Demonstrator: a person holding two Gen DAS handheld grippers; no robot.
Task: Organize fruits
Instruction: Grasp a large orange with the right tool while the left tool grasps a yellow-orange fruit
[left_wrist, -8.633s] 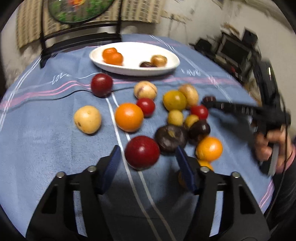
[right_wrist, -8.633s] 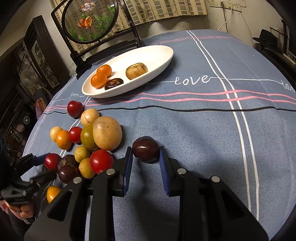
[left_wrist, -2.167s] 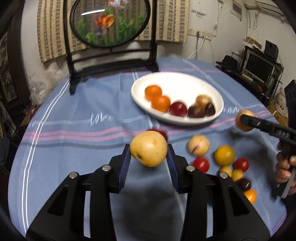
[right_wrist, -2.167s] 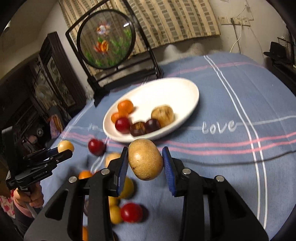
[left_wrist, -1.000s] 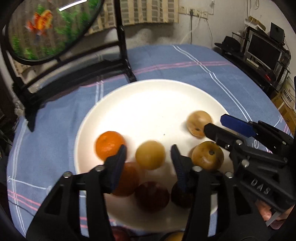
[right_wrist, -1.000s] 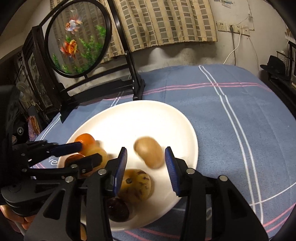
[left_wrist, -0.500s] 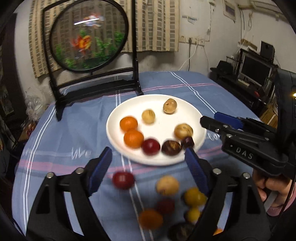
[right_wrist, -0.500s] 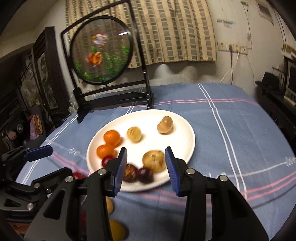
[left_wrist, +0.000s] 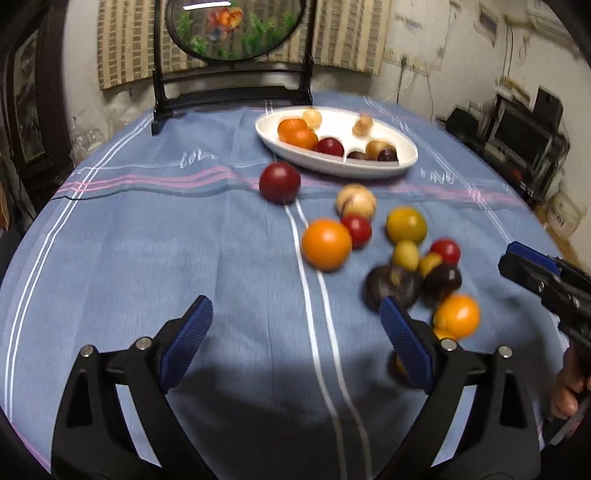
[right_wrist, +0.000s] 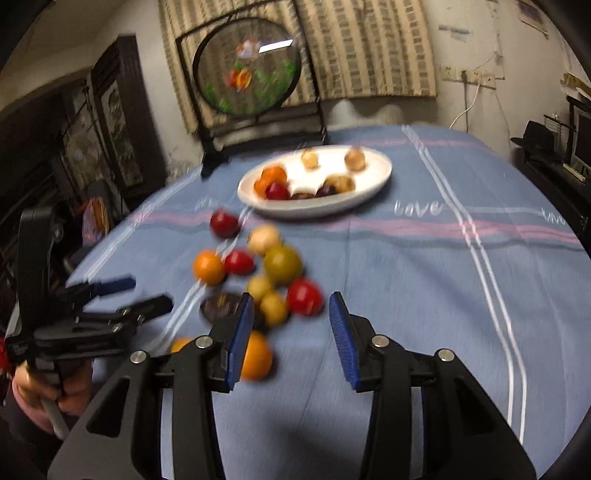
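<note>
The left gripper (left_wrist: 295, 328) has just been opening and stands wide with nothing between its jaws; the right gripper (right_wrist: 291, 328) is empty too, jaws parted more narrowly; both hover over the blue-clothed bench (left_wrist: 147, 258), short of the loose fruits (left_wrist: 388, 243). The white plate (left_wrist: 369, 168) beyond already carries several pieces, so this looks like the return leg between drops. Next, I judge, each gripper must pick out one fruit from the tight cluster; the orange (left_wrist: 327, 244) sits nearest the left gripper, and neighbours could roll when nudged.
</note>
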